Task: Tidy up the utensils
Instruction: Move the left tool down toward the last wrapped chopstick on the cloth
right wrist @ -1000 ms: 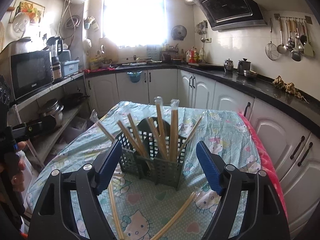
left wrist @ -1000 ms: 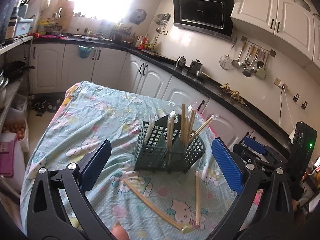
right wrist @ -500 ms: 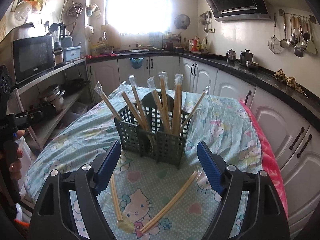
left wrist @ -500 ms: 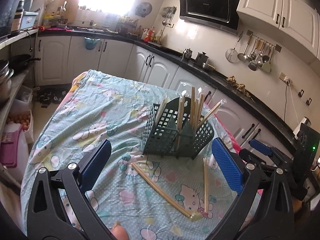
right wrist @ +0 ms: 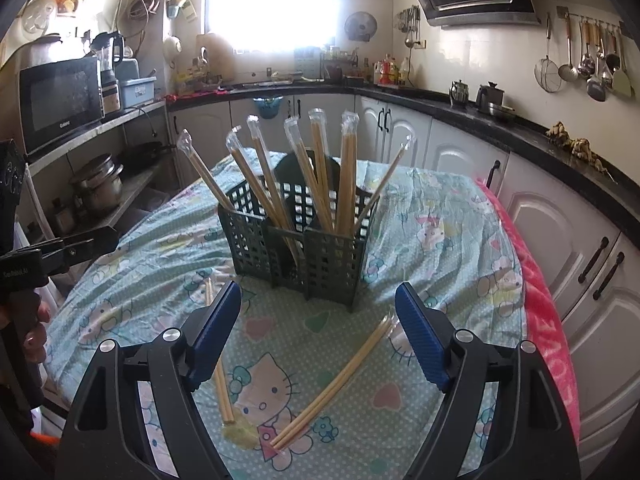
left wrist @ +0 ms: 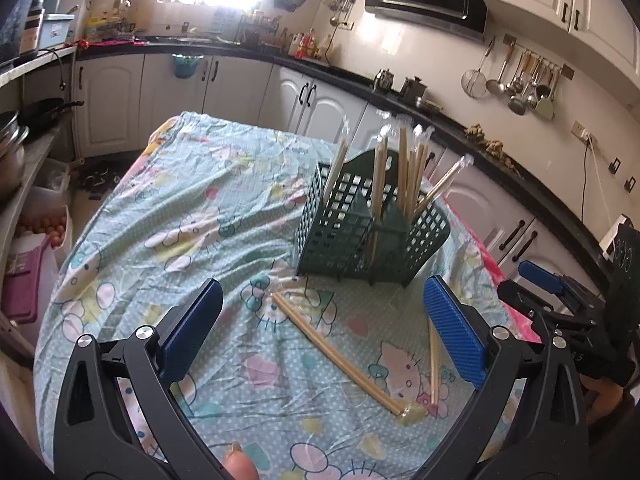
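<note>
1. "LOVE" in pale capitals runs along the pink cloth (right wrist: 554, 344) hanging over the table's right edge.
2. "Galanz" stands on the microwave (right wrist: 60, 100), low on its door; the small print is hard to read.

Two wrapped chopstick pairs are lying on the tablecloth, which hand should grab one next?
Probably the right. The right gripper is open, and the diagonal wrapped chopstick pair lies between its fingers. The left gripper is open too, over the other pair. The green slotted plastic utensil basket stands just behind.
</note>
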A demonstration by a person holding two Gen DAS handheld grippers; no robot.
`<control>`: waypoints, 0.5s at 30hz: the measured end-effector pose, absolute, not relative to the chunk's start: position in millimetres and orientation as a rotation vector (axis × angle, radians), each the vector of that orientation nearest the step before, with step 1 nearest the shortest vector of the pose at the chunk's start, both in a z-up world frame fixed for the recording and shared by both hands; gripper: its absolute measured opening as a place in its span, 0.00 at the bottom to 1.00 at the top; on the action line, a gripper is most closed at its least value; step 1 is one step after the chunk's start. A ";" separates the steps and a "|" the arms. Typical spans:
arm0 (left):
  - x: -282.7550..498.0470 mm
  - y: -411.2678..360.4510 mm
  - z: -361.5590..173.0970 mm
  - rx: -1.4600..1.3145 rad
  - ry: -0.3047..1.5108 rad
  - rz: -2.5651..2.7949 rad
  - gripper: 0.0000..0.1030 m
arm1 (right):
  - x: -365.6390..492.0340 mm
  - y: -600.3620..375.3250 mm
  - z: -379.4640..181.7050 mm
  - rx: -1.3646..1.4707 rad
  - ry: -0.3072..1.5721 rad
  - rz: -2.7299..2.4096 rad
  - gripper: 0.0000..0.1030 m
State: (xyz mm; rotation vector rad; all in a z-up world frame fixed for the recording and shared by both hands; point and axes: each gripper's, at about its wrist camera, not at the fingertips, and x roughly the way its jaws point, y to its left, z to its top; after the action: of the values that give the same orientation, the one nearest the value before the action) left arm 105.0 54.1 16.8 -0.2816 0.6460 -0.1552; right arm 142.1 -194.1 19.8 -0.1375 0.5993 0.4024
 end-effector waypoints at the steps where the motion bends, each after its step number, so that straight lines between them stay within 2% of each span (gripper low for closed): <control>1: 106.2 52.8 14.1 -0.282 0.653 -0.156 0.90 | 143.0 -194.8 18.3 -0.139 0.604 0.401 0.75; 15: 126.1 30.7 -27.1 -0.249 0.764 -0.183 0.90 | 166.2 -209.0 -17.8 -0.145 0.702 0.339 0.75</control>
State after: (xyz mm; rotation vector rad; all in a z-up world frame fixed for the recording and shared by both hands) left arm 126.1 30.7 -27.1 -0.2492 0.7640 -0.1835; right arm 166.2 -209.0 -17.8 -0.1446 0.7023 0.3388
